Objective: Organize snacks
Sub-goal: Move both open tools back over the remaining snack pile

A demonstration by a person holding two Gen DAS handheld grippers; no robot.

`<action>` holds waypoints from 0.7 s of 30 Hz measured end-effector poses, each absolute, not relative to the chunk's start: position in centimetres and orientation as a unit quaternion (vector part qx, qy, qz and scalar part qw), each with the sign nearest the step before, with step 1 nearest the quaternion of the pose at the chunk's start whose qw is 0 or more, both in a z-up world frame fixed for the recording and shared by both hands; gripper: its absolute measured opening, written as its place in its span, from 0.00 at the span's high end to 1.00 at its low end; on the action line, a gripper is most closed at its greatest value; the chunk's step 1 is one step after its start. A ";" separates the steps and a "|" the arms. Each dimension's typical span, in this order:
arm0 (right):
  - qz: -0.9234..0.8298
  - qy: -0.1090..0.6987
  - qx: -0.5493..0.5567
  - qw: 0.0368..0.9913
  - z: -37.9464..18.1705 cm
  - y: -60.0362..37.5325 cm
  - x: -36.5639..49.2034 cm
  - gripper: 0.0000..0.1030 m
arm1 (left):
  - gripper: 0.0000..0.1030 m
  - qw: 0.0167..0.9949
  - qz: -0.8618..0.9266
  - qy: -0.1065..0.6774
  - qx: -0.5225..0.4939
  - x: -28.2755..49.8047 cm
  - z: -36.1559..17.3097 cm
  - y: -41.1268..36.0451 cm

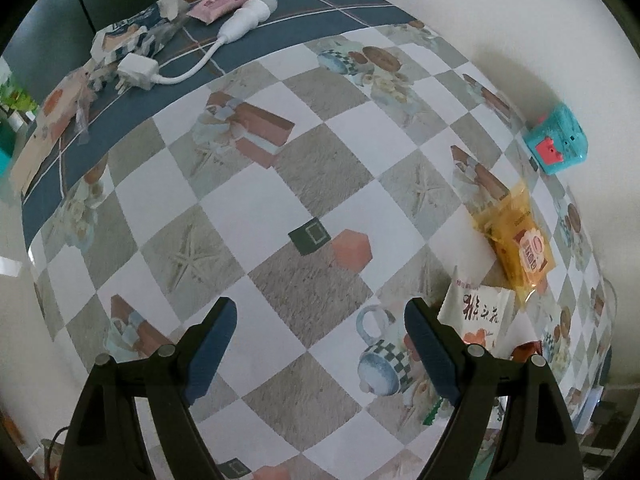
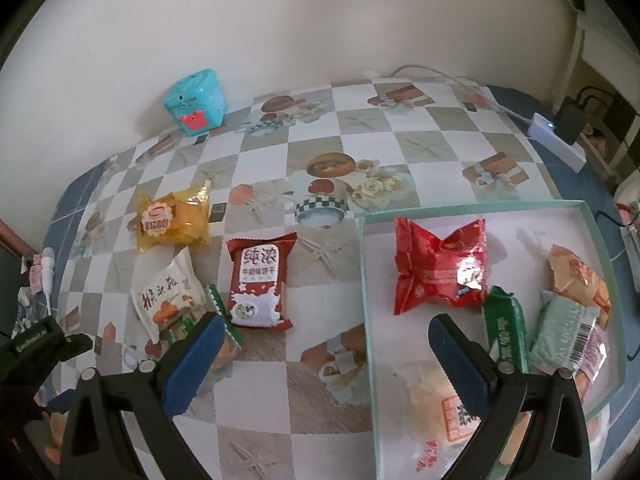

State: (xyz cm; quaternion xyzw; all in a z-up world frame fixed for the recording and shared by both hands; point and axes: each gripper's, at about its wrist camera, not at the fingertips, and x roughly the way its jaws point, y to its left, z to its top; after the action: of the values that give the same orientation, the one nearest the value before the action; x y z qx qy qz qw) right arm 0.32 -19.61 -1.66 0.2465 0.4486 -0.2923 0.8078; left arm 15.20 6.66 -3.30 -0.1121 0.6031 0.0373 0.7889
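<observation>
Right wrist view: red milk-biscuit packet [image 2: 259, 284] lies beyond wide, empty jaws.

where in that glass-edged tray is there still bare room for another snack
The far half of the pale green-rimmed tray is bare: the strip between its far rim and the red crinkled packet. The near right corner is crowded, with the green wrapped bar, mint barcode pack and orange packet overlapping.

Dark red snack packet [image 2: 259, 282] reading 纯浓, barcode on pale green packet [image 2: 568, 330], "GenRobot.AI" on left gripper [image 2: 38, 344]
</observation>
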 end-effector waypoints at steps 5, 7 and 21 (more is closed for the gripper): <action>-0.283 0.453 0.245 0.809 -2.1 -19.6 1.3 0.00 | 0.16 0.789 0.027 0.606 -0.098 15.9 -3.7 5.9; -0.282 0.456 0.245 0.808 -2.3 -19.6 1.7 0.00 | 0.16 0.789 0.019 0.608 -0.089 16.1 -3.9 5.4; -0.274 0.466 0.235 0.807 -3.4 -19.6 4.7 0.00 | 0.16 0.786 -0.037 0.616 -0.038 17.0 -4.8 1.5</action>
State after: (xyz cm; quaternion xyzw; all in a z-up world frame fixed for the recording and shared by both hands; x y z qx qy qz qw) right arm 4.74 -19.61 -3.42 0.2354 0.4664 -0.2743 0.8073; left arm 16.96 1.51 -4.79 -0.0383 0.6157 -0.0371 0.7862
